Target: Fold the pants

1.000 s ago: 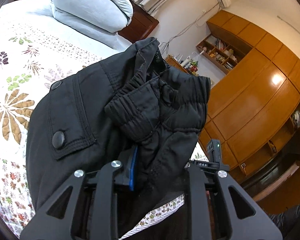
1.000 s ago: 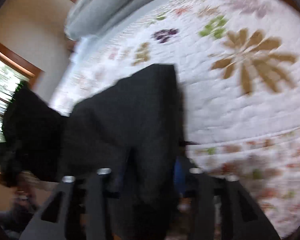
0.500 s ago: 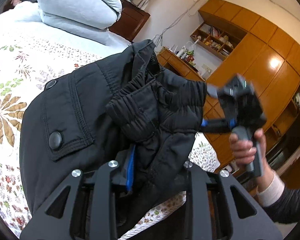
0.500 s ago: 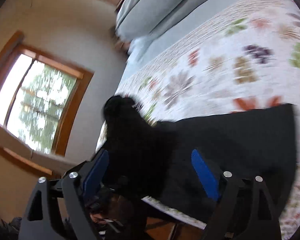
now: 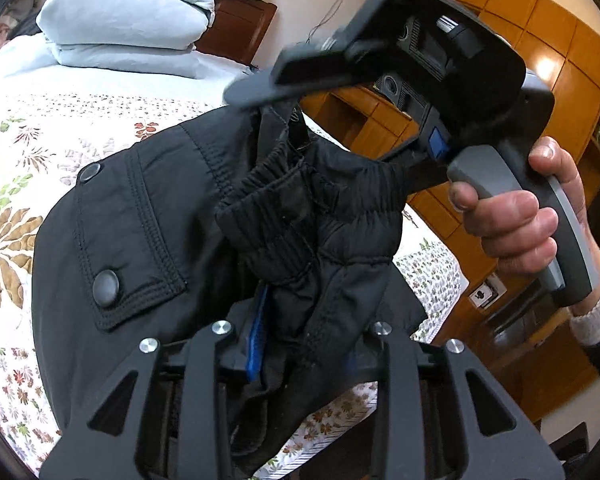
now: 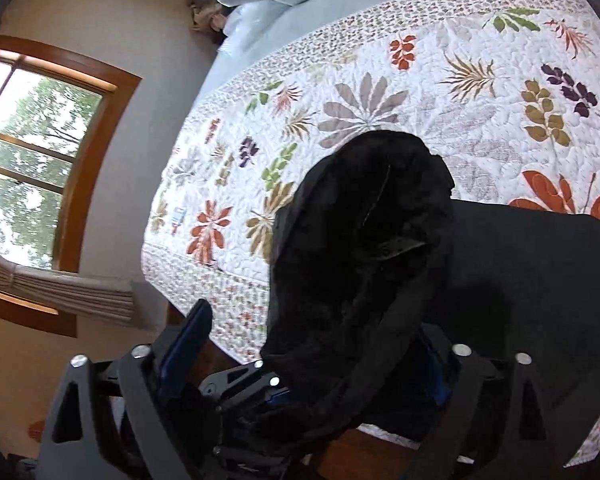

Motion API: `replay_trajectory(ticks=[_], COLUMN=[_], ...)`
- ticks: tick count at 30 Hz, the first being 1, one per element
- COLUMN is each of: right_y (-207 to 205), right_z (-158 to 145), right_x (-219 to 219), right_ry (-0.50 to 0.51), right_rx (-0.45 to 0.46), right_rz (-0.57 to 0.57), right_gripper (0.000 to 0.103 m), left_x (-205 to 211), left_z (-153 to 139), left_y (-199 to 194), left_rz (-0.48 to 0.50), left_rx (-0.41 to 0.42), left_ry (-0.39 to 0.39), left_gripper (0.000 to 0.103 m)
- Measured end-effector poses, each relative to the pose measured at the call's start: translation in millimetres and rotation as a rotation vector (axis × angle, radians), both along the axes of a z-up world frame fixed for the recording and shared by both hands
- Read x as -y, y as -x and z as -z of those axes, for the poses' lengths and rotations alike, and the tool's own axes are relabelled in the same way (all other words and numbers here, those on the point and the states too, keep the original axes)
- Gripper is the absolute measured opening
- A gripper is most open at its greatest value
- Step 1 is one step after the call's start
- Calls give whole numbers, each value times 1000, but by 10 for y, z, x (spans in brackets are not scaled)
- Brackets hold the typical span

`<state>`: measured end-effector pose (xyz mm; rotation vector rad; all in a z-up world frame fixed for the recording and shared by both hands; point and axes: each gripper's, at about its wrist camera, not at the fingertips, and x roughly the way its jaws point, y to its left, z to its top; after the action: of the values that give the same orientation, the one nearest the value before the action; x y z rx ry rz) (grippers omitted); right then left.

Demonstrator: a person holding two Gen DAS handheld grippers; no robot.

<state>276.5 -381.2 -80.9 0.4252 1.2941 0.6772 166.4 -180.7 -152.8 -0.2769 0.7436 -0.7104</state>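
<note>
The left hand-held gripper (image 5: 300, 344), low centre of its view, is clamped on the black pants' (image 5: 148, 240) bunched waistband, its jaws having just eased wider. The right hand-held gripper (image 6: 312, 356) stands wide apart, jaws just narrowing, around the waistband held above the floral bed quilt (image 6: 380, 92); no legible writing

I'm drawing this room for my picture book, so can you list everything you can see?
black padded pants: one, black, bunched over the bed's near edge
floral quilted bedspread: one, white with coloured leaves, covering the bed
folded duvet: one, pale blue, at the bed's head
wooden headboard: one, dark brown, behind the duvet
wooden wall cupboards: one bank, orange-brown, beside the bed
wooden-framed window: one, brown frame, far wall
person's hand: one, gripping the right gripper's grey handle
left gripper: one, black with blue pads, shut on the pants, jaws just opening slightly
right gripper: one, black with blue pads, open around the pants, jaws just closing a little
</note>
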Motion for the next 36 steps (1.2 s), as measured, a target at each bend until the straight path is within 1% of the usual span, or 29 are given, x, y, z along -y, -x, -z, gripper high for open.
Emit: replay_trajectory(ticks=[1,2,5,7,8,9,10,12,13,15,16,18,22,25,28,33,36], right_y=[0,5,-40,-68,-82,-93,-97,-87,-77,-63,-56,-39,12,53,107,175,233], right_z=[13,35,97,135,153,164,169,176,178,189,196,208,174,124,60,-105,-176], right_x=[14,40,112,170,196,233,247,267,272,297,314,353,411,489,623,1014,1331], right_ry=[11,24,-22,-45,-54,-53,-61,-71,-78,-100,-122,-184,-270,-313,-341,-355,-324], right_rx=[4,7,-17,-25,-29,-30,-30,-22,-21,-22,-27,-41,-47,-43,-37,5,36], right_rz=[1,3,24,47,57,66,63,55,52,56,60,69,79,96,117,176,230], right_gripper=[65,58,47,35,30,19,18,17,16,15,14,14,13,12,12,12,12], left_x=[3,4,17,19,17,0,-21,-126,-185,-386,-474,-734,-1138,-1306,-1347,-1211,-1036], left_z=[-4,-5,-8,-25,-46,-60,-73,-107,-125,-183,-200,-260,-263,-200,-176,-176,-195], left_y=[-16,-24,-14,-4,6,31,47,87,97,124,145,138,29,-37,-115,-53,-54], left_rz=[-3,-3,9,13,18,23,24,26,28,-7,-20,-82,-211,-263,-281,-239,-209], left_rx=[4,5,-3,-1,-1,-4,-9,-24,-30,-32,-34,-45,-76,-118,-141,-95,-66], left_ry=[-6,-10,-22,-40,-52,-58,-62,-68,-71,-66,-51,-12,-8,24,37,-9,-46], left_gripper=[31,32,40,50,54,62,68,71,74,79,79,81,82,82,82,82,82])
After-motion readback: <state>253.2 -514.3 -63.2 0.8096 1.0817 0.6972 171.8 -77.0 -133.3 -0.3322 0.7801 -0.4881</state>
